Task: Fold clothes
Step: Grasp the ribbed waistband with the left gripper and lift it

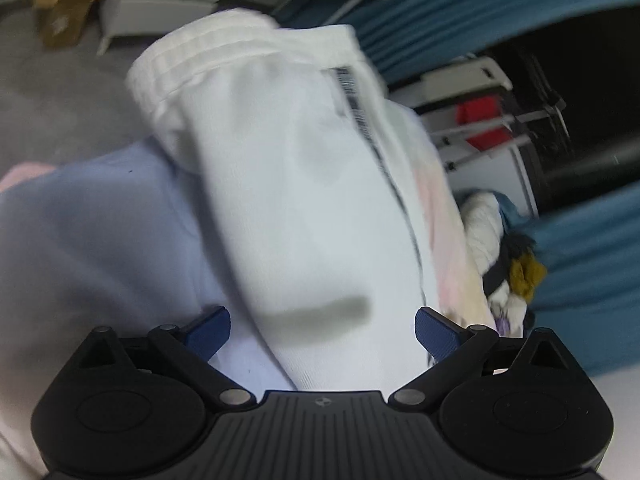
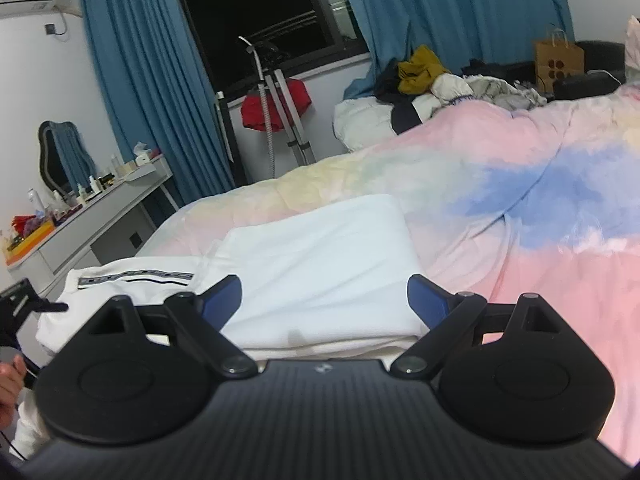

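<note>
A white garment with a ribbed waistband and a dark patterned side stripe (image 1: 304, 184) lies folded lengthwise on the pastel bedspread (image 1: 100, 232). My left gripper (image 1: 322, 330) is open, its blue fingers either side of the garment's near end, just above it. In the right wrist view the same white garment (image 2: 320, 276) lies folded on the bed, its striped part (image 2: 132, 280) at the left. My right gripper (image 2: 324, 300) is open and empty, low over the garment's near edge. The left gripper's black body (image 2: 16, 304) shows at the far left.
A pile of unfolded clothes (image 2: 436, 80) sits at the far side of the pastel bedspread (image 2: 540, 220). A dresser with bottles (image 2: 80, 216) stands at the left, a red-draped stand (image 2: 280, 108) by the window, blue curtains behind. A paper bag (image 2: 558, 60) is at the far right.
</note>
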